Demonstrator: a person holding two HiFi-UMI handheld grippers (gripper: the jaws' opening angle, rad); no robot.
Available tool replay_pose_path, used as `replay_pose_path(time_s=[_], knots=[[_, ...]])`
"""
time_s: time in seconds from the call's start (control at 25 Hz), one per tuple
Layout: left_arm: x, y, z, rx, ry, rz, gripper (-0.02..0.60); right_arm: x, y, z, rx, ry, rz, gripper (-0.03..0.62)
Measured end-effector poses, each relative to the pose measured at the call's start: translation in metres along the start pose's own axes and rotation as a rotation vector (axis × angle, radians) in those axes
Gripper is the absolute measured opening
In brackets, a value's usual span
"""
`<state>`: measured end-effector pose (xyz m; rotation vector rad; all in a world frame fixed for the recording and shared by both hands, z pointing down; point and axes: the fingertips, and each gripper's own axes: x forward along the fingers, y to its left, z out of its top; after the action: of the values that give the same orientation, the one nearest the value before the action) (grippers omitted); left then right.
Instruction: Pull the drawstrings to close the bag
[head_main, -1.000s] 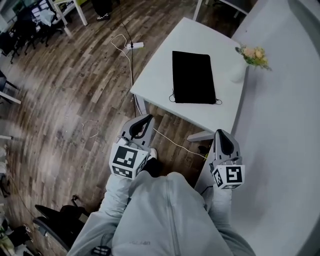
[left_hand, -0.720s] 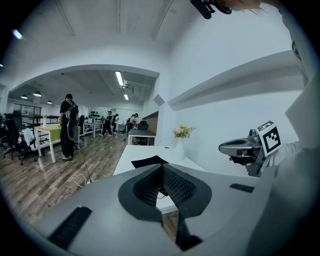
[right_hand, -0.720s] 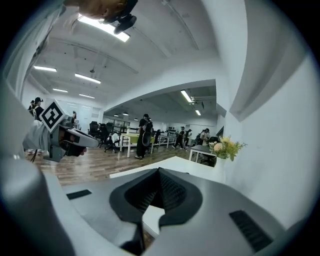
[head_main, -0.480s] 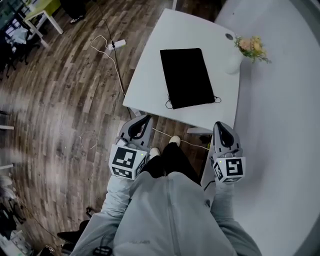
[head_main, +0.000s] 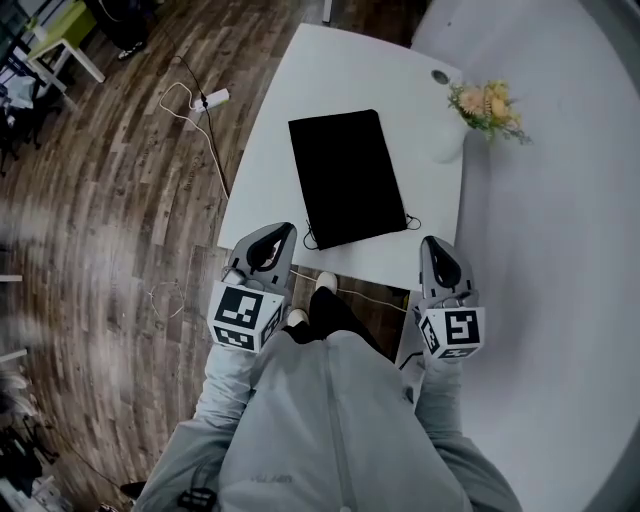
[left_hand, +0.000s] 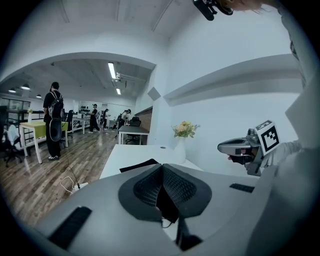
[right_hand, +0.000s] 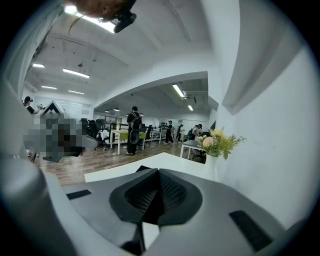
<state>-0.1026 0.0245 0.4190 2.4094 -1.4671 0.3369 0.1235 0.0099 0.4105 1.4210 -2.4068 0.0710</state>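
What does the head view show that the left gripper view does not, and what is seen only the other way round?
Only the head view: the whole black bag lying flat, and the shoes of the person holding the grippers. Only the left gripper view: the left gripper close up, its jaws shut and empty, and a person with a backpack standing far off. Both: the white table, the flowers and the right gripper.

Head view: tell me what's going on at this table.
A person stands at the white table with a gripper in each hand. The left gripper and right gripper are both shut and empty, held short of the black bag lying flat on it. The drawstrings stick out at its near corners, untouched. A vase of flowers stands by the wall.
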Motion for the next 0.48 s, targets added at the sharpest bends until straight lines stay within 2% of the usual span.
replay_pose_path(time_s=[0.28,0.48], knots=[[0.057,0.005,0.032,0.026,-0.012,0.012,0.032,0.037,-0.051,0.007,0.018,-0.016,0.008,0.023],[0.075,0.010,0.036,0.017,-0.003,0.037,0.032,0.055,-0.072,0.007,0.010,-0.009,0.036,0.023]])
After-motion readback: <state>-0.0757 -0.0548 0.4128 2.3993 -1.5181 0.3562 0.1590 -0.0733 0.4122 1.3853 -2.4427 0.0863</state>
